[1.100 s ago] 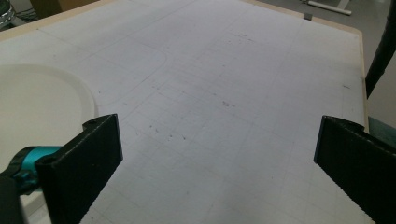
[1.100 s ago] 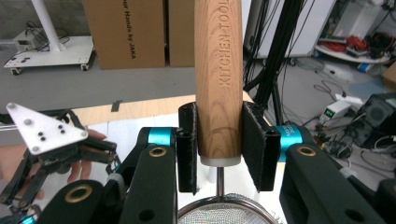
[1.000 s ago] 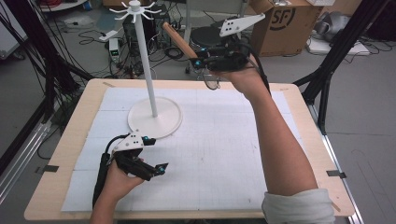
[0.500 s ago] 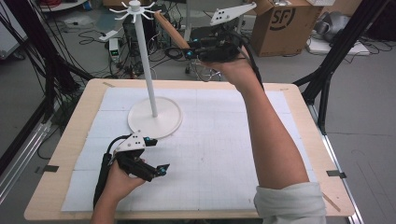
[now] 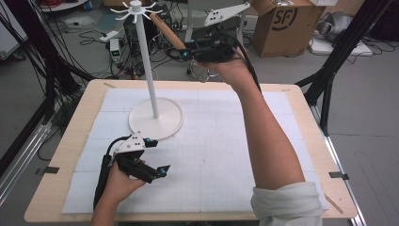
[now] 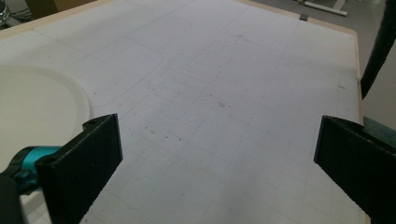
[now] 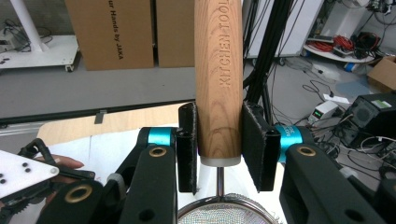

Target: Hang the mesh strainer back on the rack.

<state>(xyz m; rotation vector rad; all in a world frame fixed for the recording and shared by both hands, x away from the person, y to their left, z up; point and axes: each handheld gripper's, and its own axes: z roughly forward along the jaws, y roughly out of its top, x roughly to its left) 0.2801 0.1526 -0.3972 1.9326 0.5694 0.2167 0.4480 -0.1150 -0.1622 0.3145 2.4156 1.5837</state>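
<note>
Wooden strainer handle (image 7: 218, 79) sat clamped in the right claw (image 7: 218, 149) beside the white stand (image 5: 147, 66); left claw (image 6: 215, 149) gaped wide, holding nothing.

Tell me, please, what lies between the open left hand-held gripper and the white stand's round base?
Nothing: in the high view, bare white mat separates the left hand-held gripper from the stand base.

This is a lab or workshop set up for recording. The surface (image 5: 80, 141) is a plywood board under a white gridded mat (image 5: 221, 141), ringed by black tripod legs (image 5: 339, 52). On the grey floor behind it lie tangled cables (image 5: 89, 33), a power strip (image 5: 109, 35), electronics boxes (image 7: 373, 112) and cardboard boxes (image 5: 287, 23).
</note>
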